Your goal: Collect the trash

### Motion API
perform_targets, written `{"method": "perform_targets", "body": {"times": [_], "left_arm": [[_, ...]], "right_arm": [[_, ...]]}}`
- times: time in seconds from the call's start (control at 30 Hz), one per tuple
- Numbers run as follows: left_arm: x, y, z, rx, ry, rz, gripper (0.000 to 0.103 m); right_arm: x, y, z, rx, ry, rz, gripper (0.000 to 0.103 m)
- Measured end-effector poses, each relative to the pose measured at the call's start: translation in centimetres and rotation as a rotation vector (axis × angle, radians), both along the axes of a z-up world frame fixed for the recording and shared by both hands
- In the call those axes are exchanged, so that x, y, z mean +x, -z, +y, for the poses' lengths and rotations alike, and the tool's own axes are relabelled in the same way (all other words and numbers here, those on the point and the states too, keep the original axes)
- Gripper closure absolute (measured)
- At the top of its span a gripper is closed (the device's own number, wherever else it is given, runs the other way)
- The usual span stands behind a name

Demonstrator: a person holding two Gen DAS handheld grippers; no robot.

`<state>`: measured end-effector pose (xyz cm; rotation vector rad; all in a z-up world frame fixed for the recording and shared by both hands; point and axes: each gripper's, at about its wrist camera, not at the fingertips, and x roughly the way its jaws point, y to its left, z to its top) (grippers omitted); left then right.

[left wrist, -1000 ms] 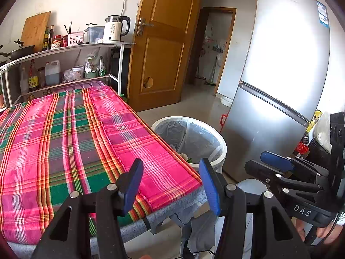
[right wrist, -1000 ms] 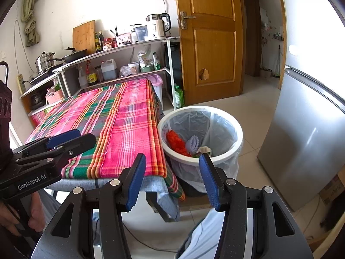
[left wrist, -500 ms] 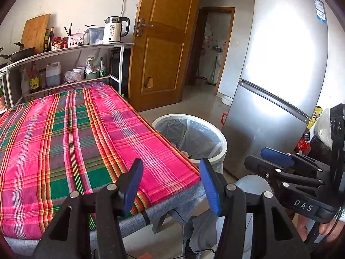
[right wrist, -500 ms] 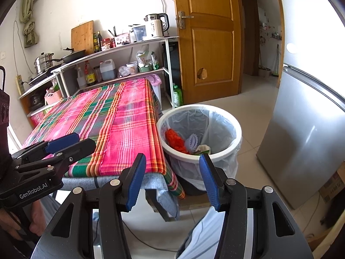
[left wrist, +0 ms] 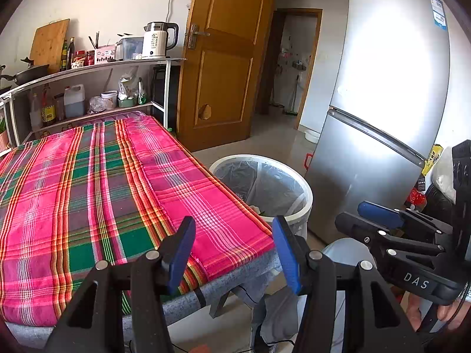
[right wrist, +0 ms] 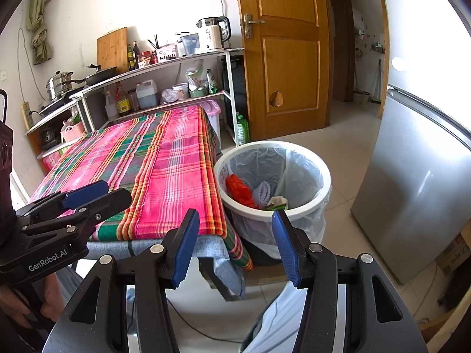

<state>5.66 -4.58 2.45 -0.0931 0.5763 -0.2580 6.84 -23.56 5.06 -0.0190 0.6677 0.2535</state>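
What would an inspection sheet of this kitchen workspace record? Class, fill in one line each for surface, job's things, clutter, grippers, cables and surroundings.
Surface: table under a pink and green plaid cloth; nothing seen on it.
Job's things: white bin with a clear liner, beside the table's right edge, holding red trash and pale scraps.
Clutter: shelves with a kettle, bottles, pots and a cutting board.
Grippers: left gripper and right gripper both open, both empty.
Cables: a thin black cable on the floor under the table.
Surroundings: wooden door, silver fridge, tiled floor.
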Motion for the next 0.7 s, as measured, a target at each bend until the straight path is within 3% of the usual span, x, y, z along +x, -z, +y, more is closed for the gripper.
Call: {"method": "perform_targets", "body": {"times": [0.7], "left_arm": [[-0.17,-0.15,-0.08,0.016,-0.001,-0.005,0.047]], "right_arm": [[0.11,0.16,-0.05,0.000,0.000,0.000,0.051]]}}
